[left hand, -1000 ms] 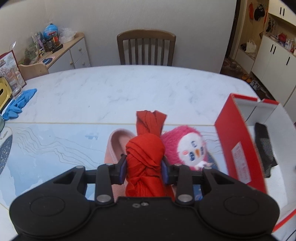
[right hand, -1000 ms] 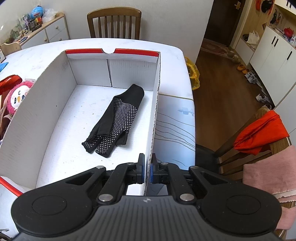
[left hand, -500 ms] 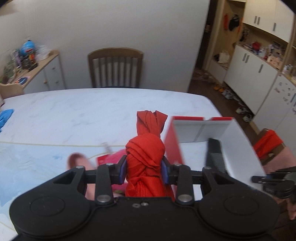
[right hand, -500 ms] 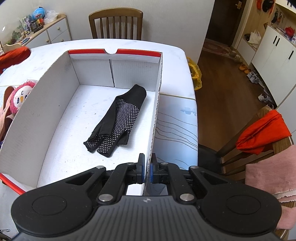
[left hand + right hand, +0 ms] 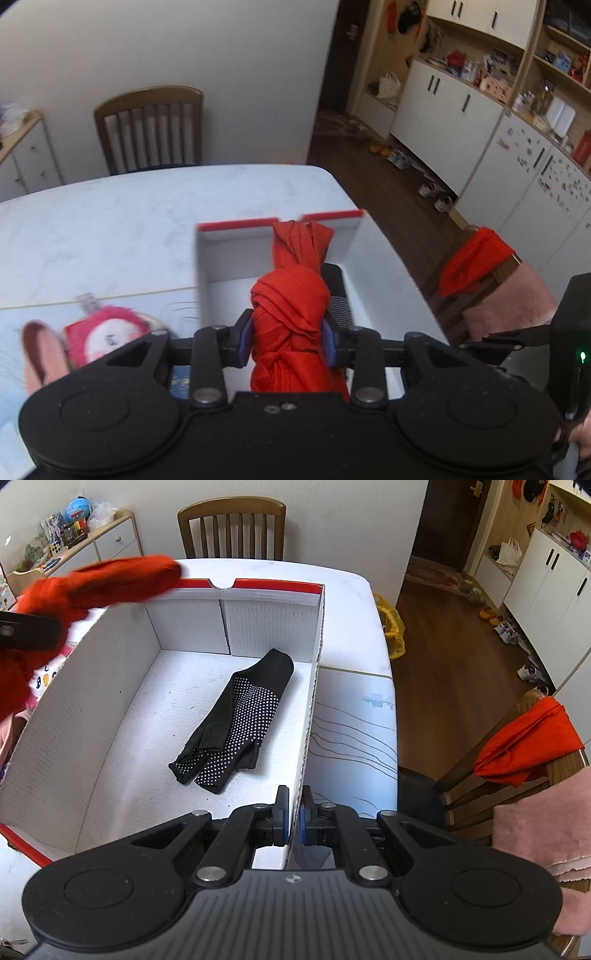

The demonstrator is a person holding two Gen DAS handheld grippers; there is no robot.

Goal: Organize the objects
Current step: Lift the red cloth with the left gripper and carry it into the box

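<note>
Indoors, white marble-pattern desk (image 5: 354,602); wooden slat-back chair (image 5: 232,528) beyond, white cabinets (image 5: 436,103) along wall. One open white cardboard box with red rim (image 5: 122,709) on desk; one black dotted glove (image 5: 236,720) on box floor. Left gripper (image 5: 287,341) jaws pinching knotted red cloth bundle (image 5: 291,306), over box's left side. Right gripper (image 5: 292,821) jaws pressed onto box's right wall. Pink plush toy (image 5: 105,332) beside box, blurred, partly hidden.
</note>
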